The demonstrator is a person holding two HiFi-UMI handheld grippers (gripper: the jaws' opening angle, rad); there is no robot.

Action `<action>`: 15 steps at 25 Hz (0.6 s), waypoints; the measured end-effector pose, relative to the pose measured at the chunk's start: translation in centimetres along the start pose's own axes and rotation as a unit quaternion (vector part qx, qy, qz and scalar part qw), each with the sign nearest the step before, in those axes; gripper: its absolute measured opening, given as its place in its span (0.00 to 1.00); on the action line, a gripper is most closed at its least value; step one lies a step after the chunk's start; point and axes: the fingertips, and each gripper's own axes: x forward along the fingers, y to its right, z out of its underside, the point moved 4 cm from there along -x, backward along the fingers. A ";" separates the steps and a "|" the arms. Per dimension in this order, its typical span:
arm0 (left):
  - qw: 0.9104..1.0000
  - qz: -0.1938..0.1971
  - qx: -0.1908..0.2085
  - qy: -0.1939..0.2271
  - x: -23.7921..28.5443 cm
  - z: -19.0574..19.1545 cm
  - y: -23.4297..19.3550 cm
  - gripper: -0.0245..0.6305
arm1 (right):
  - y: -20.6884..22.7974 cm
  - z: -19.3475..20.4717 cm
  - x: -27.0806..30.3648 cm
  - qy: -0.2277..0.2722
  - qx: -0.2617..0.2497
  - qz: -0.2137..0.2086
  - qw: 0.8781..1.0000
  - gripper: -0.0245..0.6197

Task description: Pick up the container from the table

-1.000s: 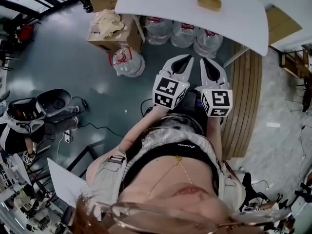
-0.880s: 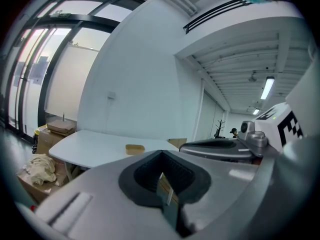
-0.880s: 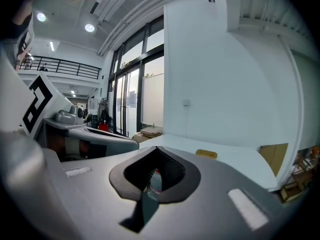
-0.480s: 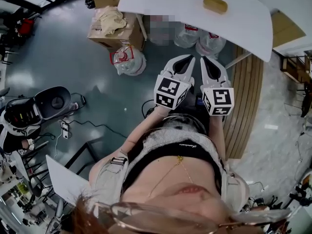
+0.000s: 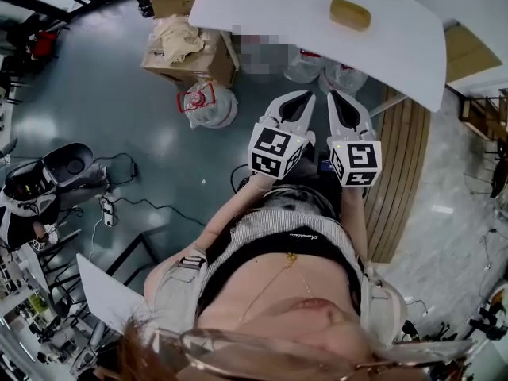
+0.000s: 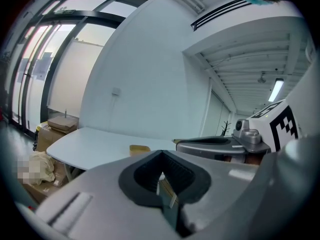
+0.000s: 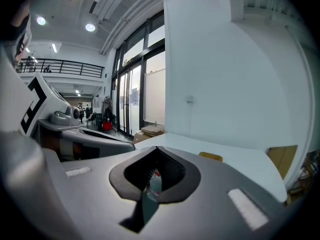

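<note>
White table (image 5: 262, 6) as landmark. Tan container (image 5: 350, 13) sits on its top, toward the far right part, well apart from both grippers. Left gripper (image 5: 300, 96) and right gripper (image 5: 336, 96) are side by side just short of the table's near edge, both pointing at it. Left jaws clenched, tips meeting, nothing between them. Right jaws clenched too, empty. Water jugs (image 5: 345, 78) stand under the table. Cardboard box (image 5: 186, 54) is on the floor by the table's left end
</note>
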 end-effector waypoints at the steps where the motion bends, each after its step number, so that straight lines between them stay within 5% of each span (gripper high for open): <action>1: 1.000 0.001 0.001 -0.001 0.6 -0.1 0.1 0.04 | 0.6 -0.1 0.2 0.002 0.002 0.001 1.000 0.08; 15: 0.999 -0.004 0.033 0.015 9.5 -3.9 2.2 0.04 | 9.9 -1.1 1.9 0.022 0.016 -0.009 1.000 0.08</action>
